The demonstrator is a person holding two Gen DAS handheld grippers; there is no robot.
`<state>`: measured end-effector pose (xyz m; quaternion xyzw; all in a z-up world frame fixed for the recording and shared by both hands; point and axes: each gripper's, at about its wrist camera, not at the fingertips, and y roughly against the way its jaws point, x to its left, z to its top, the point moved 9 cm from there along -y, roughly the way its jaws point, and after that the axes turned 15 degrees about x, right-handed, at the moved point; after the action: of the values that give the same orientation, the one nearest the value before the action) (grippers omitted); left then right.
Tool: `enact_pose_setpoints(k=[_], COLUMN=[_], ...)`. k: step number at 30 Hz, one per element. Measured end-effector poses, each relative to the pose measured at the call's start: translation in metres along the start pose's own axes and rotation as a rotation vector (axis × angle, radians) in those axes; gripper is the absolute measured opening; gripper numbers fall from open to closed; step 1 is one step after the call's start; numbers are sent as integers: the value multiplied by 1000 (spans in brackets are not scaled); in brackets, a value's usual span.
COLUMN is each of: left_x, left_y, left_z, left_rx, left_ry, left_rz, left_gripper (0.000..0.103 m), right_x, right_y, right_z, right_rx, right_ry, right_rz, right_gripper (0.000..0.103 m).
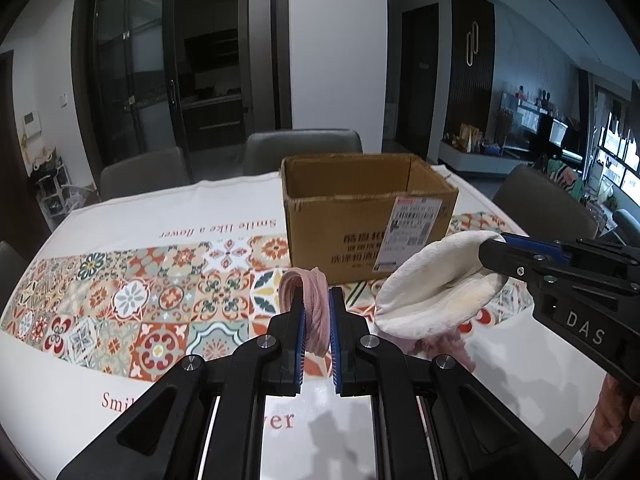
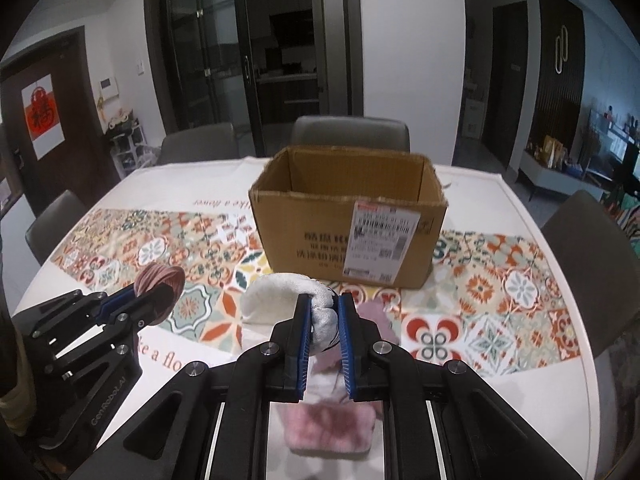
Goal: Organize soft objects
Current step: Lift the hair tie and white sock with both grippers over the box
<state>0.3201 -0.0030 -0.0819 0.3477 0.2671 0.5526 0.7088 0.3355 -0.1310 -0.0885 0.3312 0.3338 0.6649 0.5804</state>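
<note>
My left gripper [image 1: 317,308] is shut on a pink ribbed knitted piece [image 1: 312,312], held above the table; in the right wrist view this gripper [image 2: 138,298] shows at the left with the pink knit [image 2: 160,284] bunched at its tips. My right gripper [image 2: 324,312] is shut on a white soft cloth piece [image 2: 280,300], also lifted; in the left wrist view that gripper [image 1: 490,248] holds the white piece [image 1: 432,288] at the right. An open cardboard box [image 1: 368,216] [image 2: 348,224] stands behind both, beyond the fingertips.
A pink fluffy item [image 2: 330,428] lies on the table below my right gripper, and another pinkish piece [image 2: 374,316] lies beside it. The table carries a patterned tile-print cloth [image 1: 140,300]. Grey chairs [image 1: 302,148] stand around the far edge.
</note>
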Motion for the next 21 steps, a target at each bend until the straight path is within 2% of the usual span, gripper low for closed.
enact_pose_setpoints(k=[21], left_x=[-18], left_y=[29], left_z=[77], left_rx=[-173], left_ry=[-70], left_rz=[27], left_gripper=[12], right_x=[-28], right_y=[41], right_z=[56], right_rx=[-192], right_ry=[-35], right_rz=[-39], right_gripper=[15])
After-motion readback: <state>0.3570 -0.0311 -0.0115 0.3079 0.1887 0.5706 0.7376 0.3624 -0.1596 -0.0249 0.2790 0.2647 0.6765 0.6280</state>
